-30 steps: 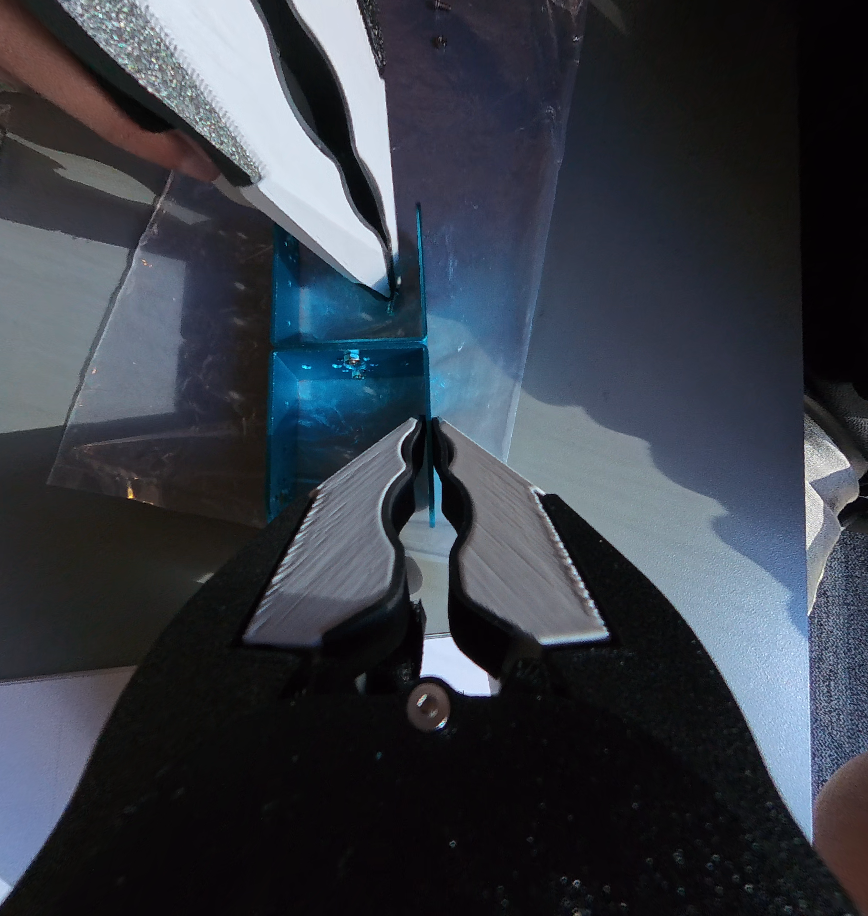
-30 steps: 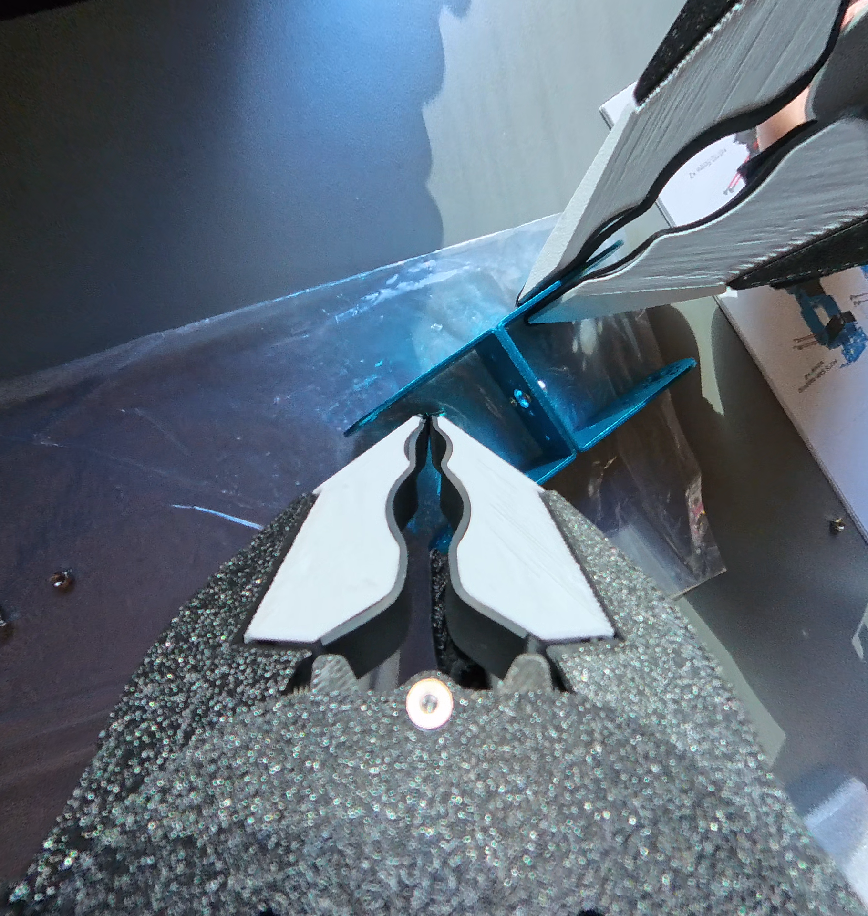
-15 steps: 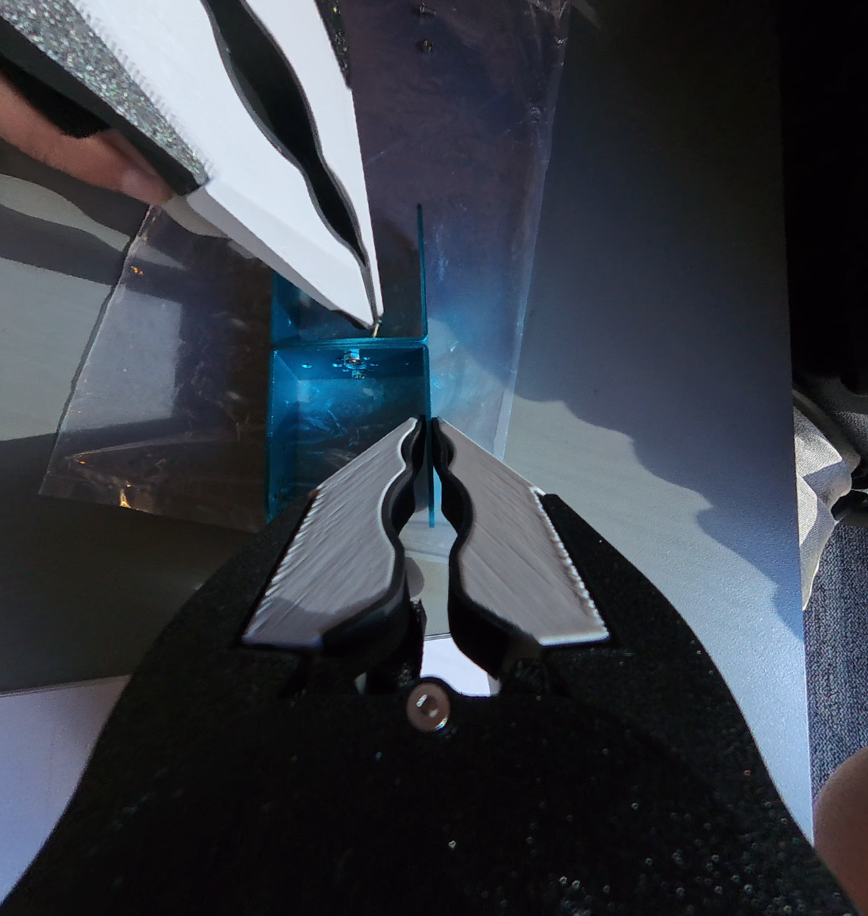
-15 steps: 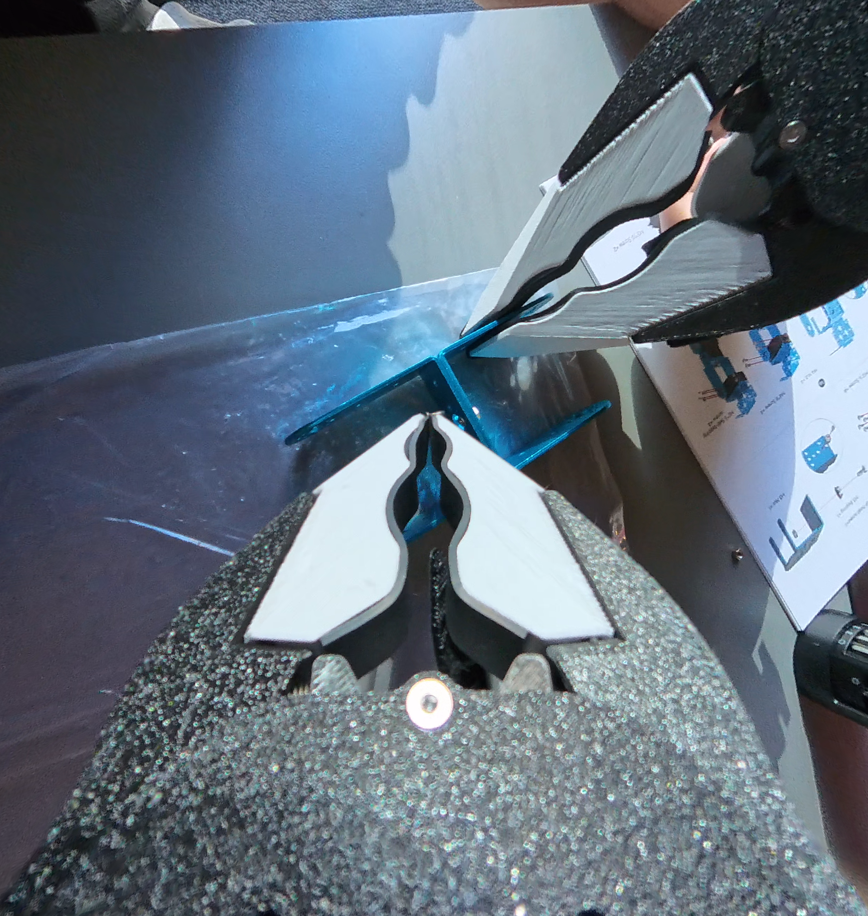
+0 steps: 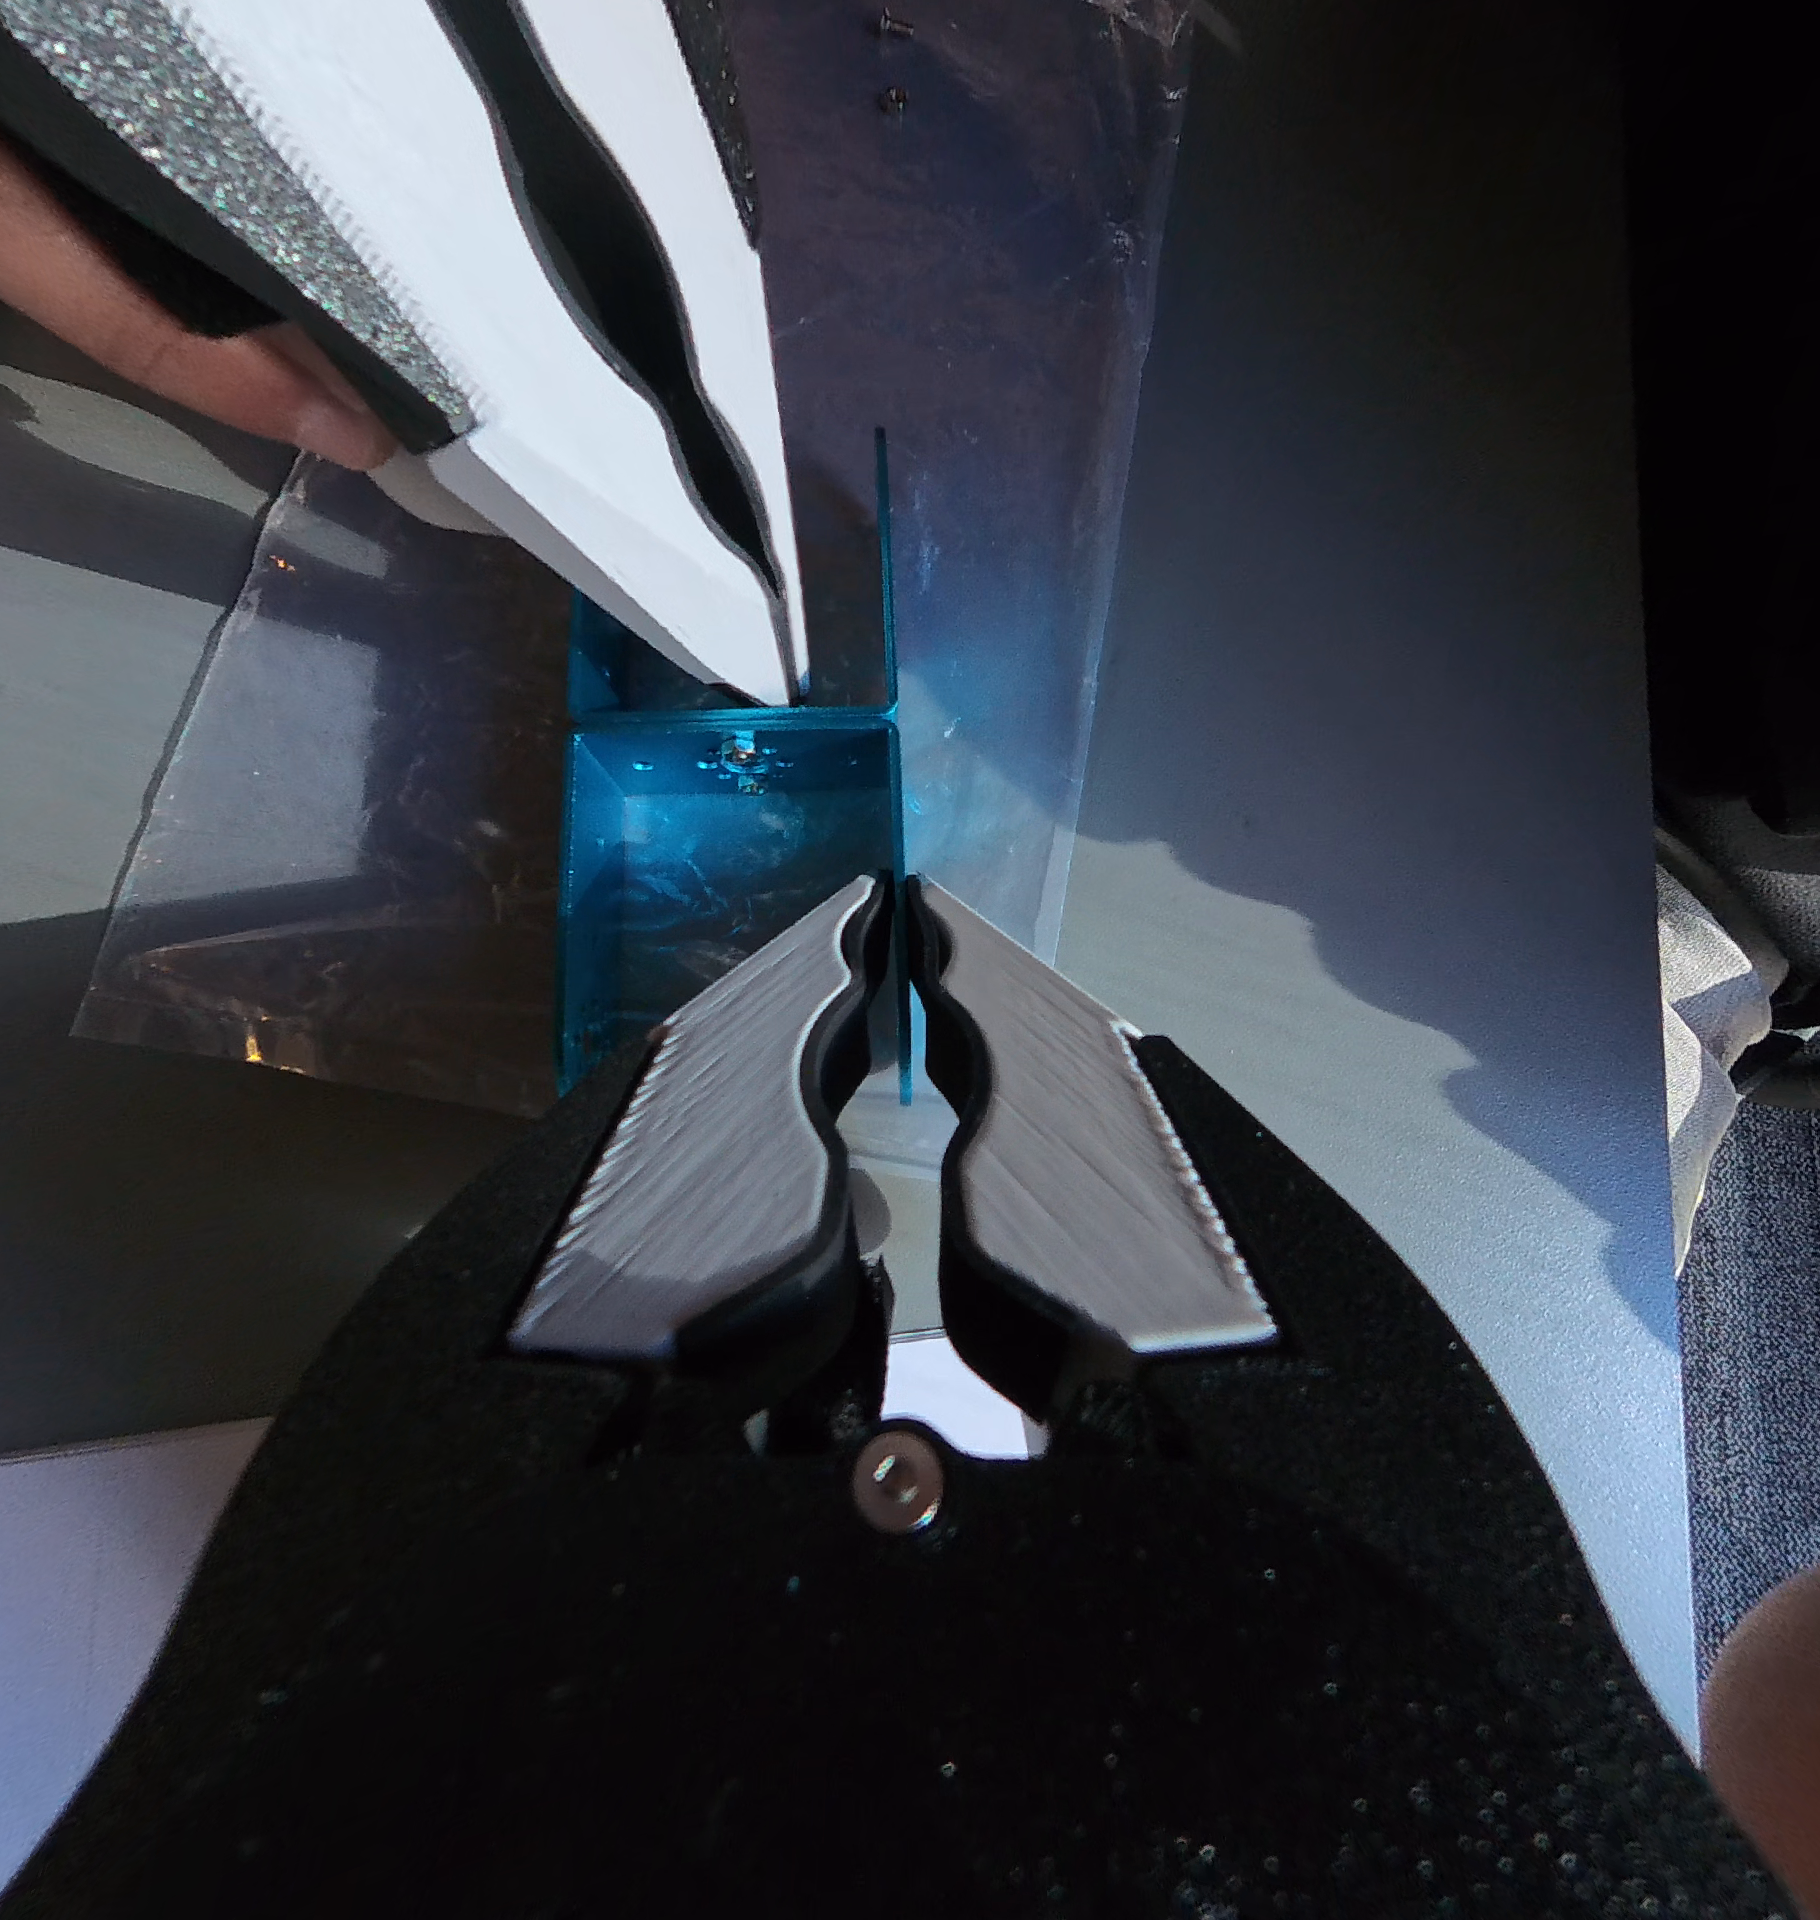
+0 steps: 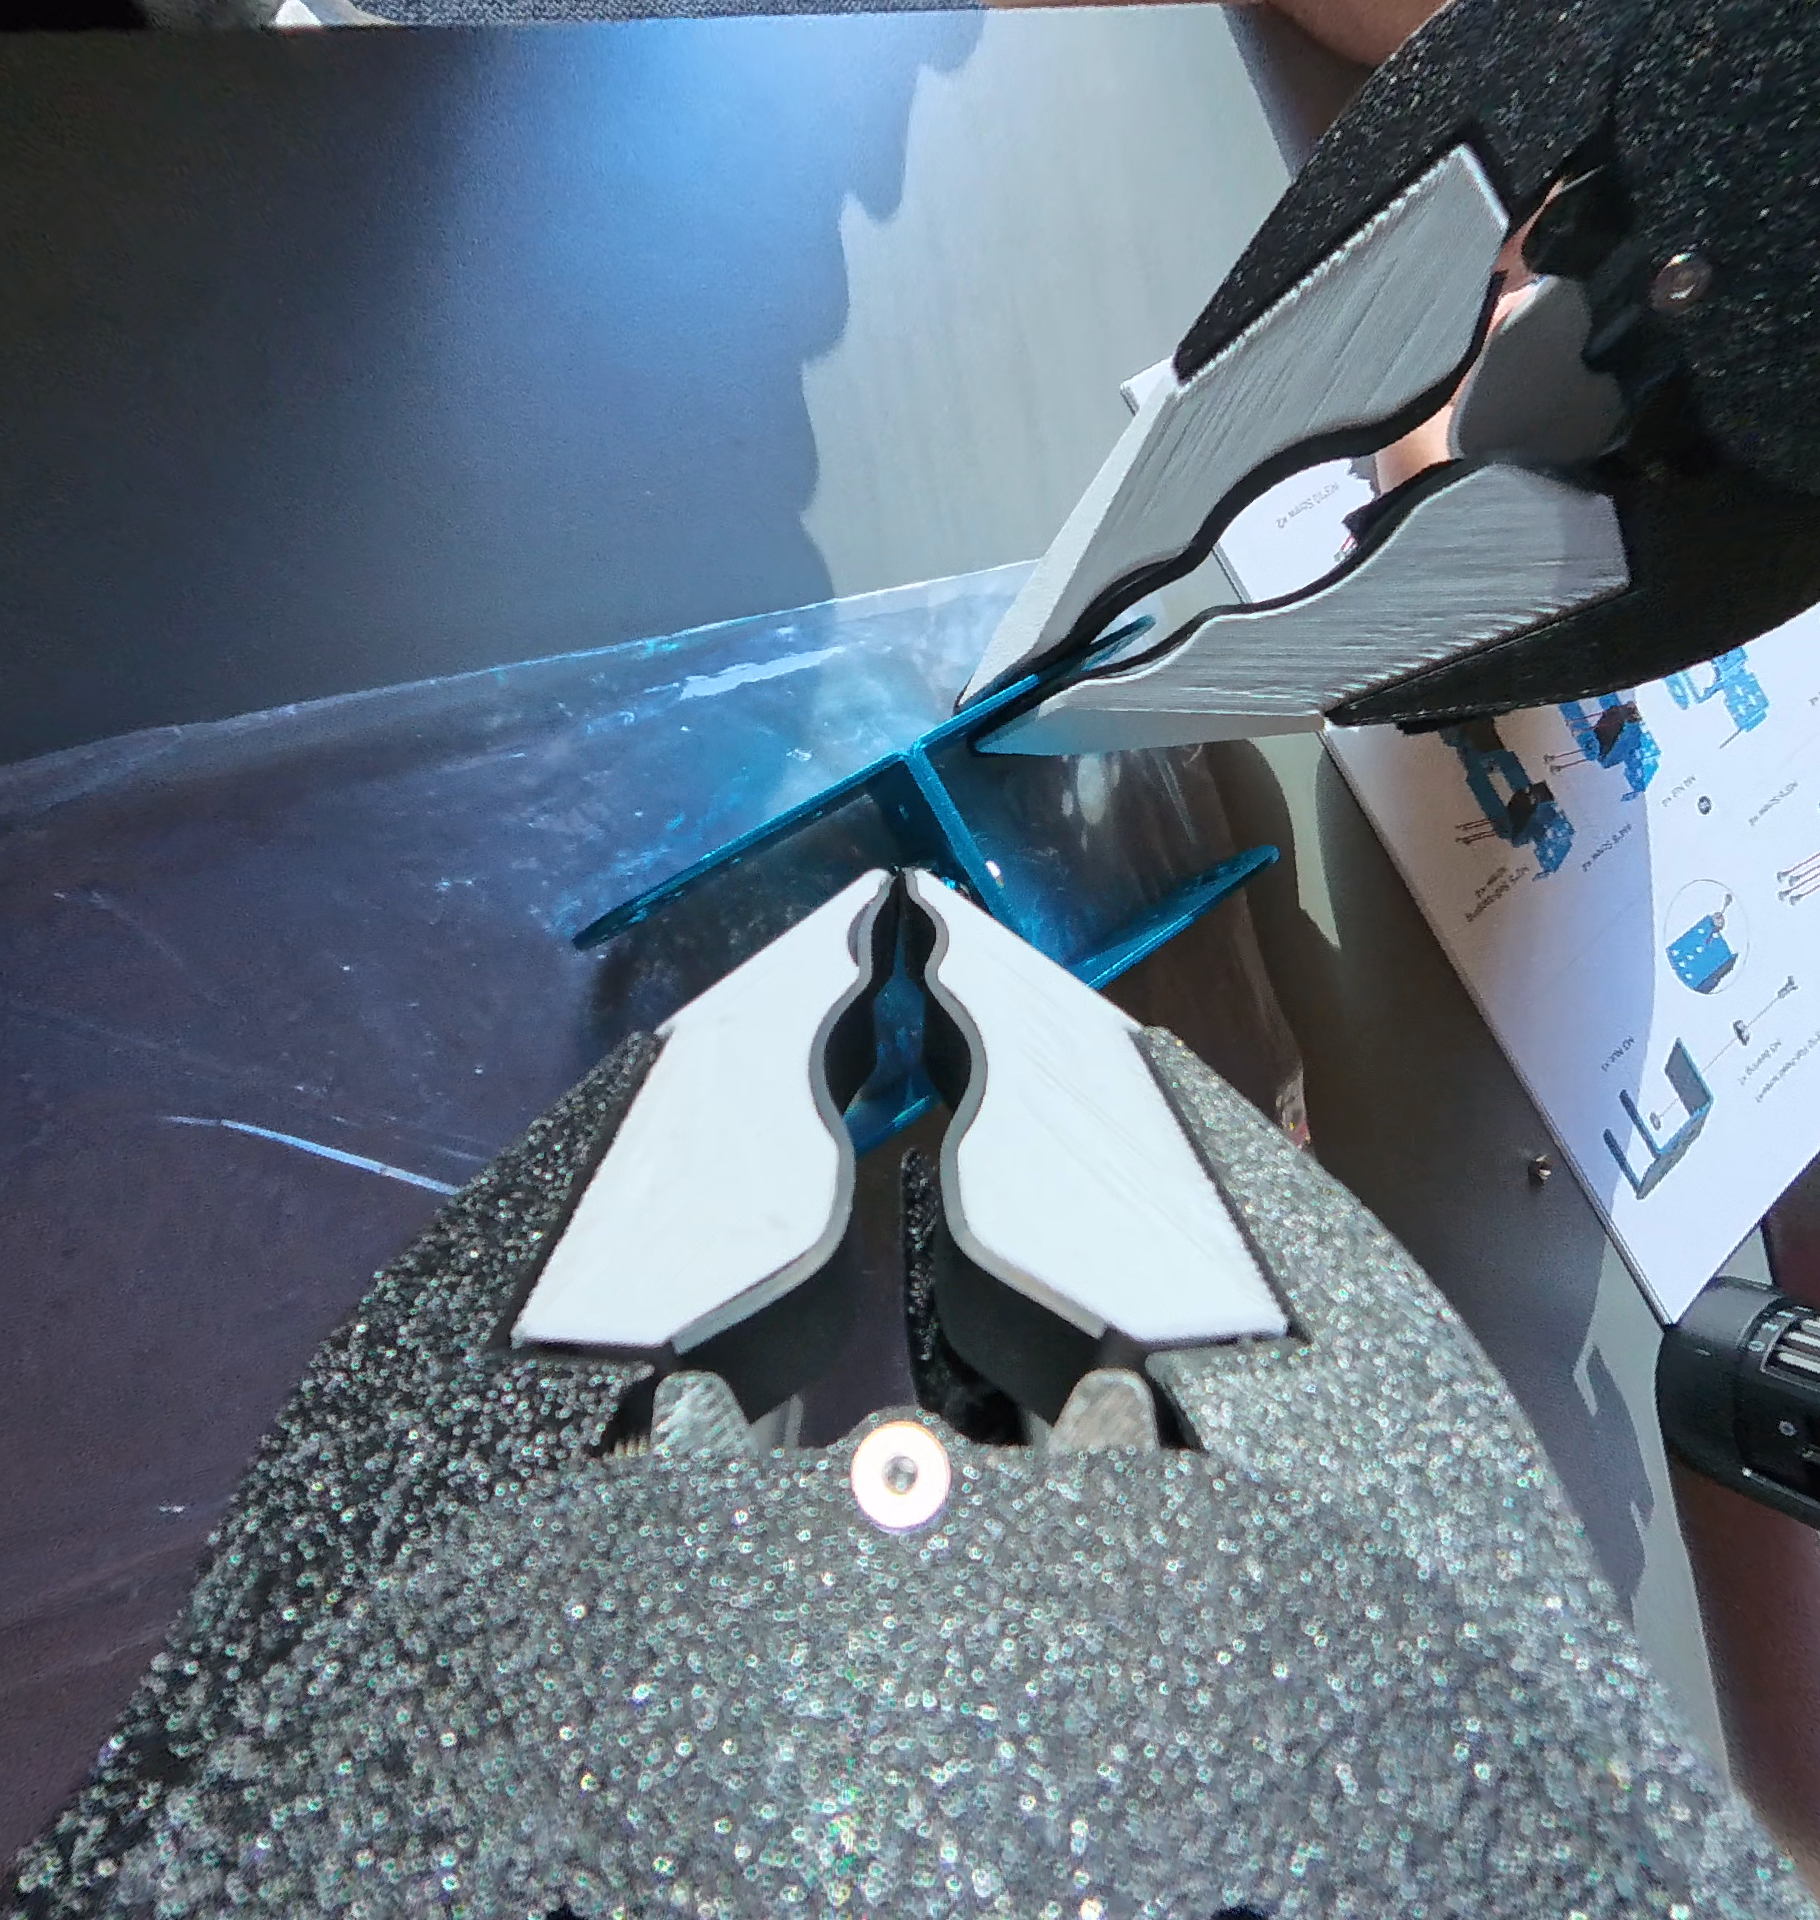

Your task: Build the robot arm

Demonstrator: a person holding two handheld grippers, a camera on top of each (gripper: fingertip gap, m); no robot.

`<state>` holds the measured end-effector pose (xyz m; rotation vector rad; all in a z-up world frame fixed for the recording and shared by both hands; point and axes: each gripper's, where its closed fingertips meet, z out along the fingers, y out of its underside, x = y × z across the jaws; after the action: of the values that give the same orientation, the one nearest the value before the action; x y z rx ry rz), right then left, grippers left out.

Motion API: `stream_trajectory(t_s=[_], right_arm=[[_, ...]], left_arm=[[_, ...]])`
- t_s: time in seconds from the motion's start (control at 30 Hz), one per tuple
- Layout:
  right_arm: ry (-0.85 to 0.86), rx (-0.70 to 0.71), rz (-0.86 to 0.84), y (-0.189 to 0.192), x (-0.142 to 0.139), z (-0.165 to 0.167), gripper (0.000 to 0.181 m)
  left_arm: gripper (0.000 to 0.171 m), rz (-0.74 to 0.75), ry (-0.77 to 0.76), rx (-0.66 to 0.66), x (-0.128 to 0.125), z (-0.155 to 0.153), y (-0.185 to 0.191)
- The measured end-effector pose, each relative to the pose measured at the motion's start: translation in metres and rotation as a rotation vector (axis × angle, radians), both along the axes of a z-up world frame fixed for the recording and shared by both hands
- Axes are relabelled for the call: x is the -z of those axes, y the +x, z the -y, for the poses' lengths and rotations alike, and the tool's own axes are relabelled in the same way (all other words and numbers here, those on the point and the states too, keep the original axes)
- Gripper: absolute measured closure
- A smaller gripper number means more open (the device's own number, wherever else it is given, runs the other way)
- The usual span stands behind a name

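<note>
**Left gripper** (image 5: 898, 883): jaws drawn narrow and clamped on a thin flange of the blue bracket assembly (image 5: 729, 831), which shows edge-on between the tips.

**Right gripper** (image 6: 901, 878): jaws likewise nearly closed, with a blue flange of the same assembly (image 6: 947, 821) pinched between them.

**Blue bracket assembly:** two U-shaped metal pieces set back to back, forming an H. It is gripped from opposite ends by both grippers, over the clear plastic sheet (image 5: 345, 790). Whether it rests on the sheet or hangs just above it cannot be told.

**Clear plastic sheet** (image 6: 470, 748): crinkled and glossy. It lies flat on the dark table (image 5: 1405, 520).

**Left wrist view only:**
- A fastener (image 5: 742, 750) sits in the shared wall of the two pieces.
- The right gripper (image 5: 786, 665) reaches into the far channel from the upper left, with a fingertip (image 5: 293, 405) of the person behind it.
- Two small loose screws (image 5: 890, 99) lie on the sheet, well beyond the assembly.

**Right wrist view only:**
- The assembly appears side-on, its flanges spread.
- The left gripper (image 6: 989, 717) enters from the upper right, biting one upper flange.
- A printed instruction sheet (image 6: 1664, 883) with blue part diagrams lies at the right.
- One small screw (image 6: 1537, 1169) lies beside that sheet.
- A black tool handle (image 6: 1768, 1392) shows at the right edge.
</note>
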<state>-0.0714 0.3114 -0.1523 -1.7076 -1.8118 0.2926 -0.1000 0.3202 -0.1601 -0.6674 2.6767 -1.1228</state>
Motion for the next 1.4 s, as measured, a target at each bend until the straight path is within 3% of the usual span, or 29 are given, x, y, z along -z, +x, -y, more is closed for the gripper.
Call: stream_trajectory(t_s=[0.53,0.7,1.03,1.4], right_arm=[[0.019,0.003,0.0,0.0,0.0,-0.002,0.181],[-0.087,0.049,-0.008,0.003,0.002,0.005,0.181],[-0.117,0.026,-0.009,-0.012,0.006,-0.002,0.165],[-0.183,0.0,0.007,-0.015,0.008,0.001,0.171]], left_arm=[[0.171,-0.003,-0.005,-0.005,0.0,0.0,0.0],[0.171,0.003,0.007,-0.002,0.0,-0.001,-0.001],[0.171,0.006,0.054,-0.03,-0.003,-0.02,-0.013],[0.171,-0.028,0.048,-0.02,0.0,-0.02,-0.022]])
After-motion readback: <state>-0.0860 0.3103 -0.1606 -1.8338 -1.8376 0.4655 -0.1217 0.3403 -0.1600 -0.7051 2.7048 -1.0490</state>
